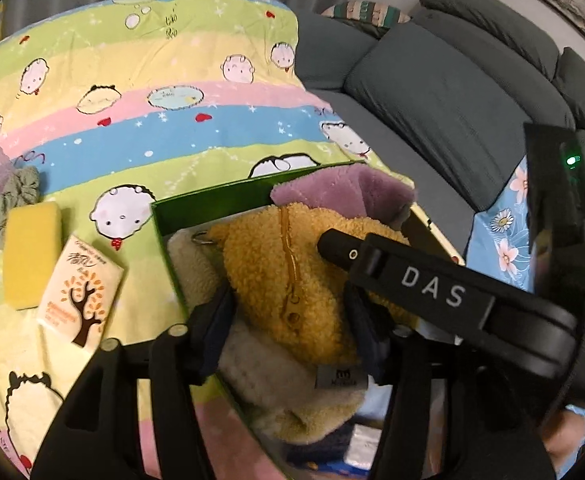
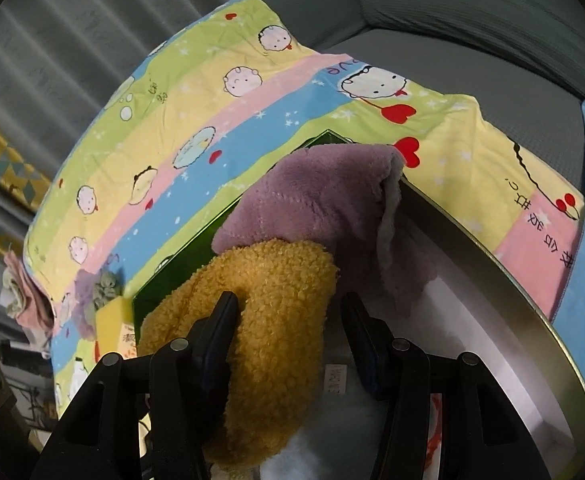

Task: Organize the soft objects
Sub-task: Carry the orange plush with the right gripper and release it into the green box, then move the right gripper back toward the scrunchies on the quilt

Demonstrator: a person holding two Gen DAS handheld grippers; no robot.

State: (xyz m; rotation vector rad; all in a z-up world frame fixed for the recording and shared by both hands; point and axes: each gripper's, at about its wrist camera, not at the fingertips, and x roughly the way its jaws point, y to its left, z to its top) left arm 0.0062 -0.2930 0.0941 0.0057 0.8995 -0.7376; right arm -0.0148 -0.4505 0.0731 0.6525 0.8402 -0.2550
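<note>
A yellow fleece pouch (image 1: 292, 264) (image 2: 276, 300) with a zipper lies in a green box (image 1: 212, 196) (image 2: 180, 276), on top of a cream fleece piece (image 1: 260, 368). A purple towel (image 1: 332, 188) (image 2: 312, 200) hangs over the box's far corner. My left gripper (image 1: 290, 320) straddles the pouch, its pads at the pouch's sides without squeezing. My right gripper (image 2: 288, 324) is open over the same pouch. Its left pad sinks into the fleece and its right pad stands apart from it. In the left wrist view one of its fingers (image 1: 340, 250) rests on the pouch.
A cartoon-print blanket (image 1: 132, 100) covers the surface. Left of the box lie a tissue pack (image 1: 82, 292), a yellow sponge (image 1: 30, 252) and bunched scrunchies (image 1: 4, 196). A grey sofa (image 1: 452, 100) runs behind and right, with blue floral fabric (image 1: 504, 240) on it.
</note>
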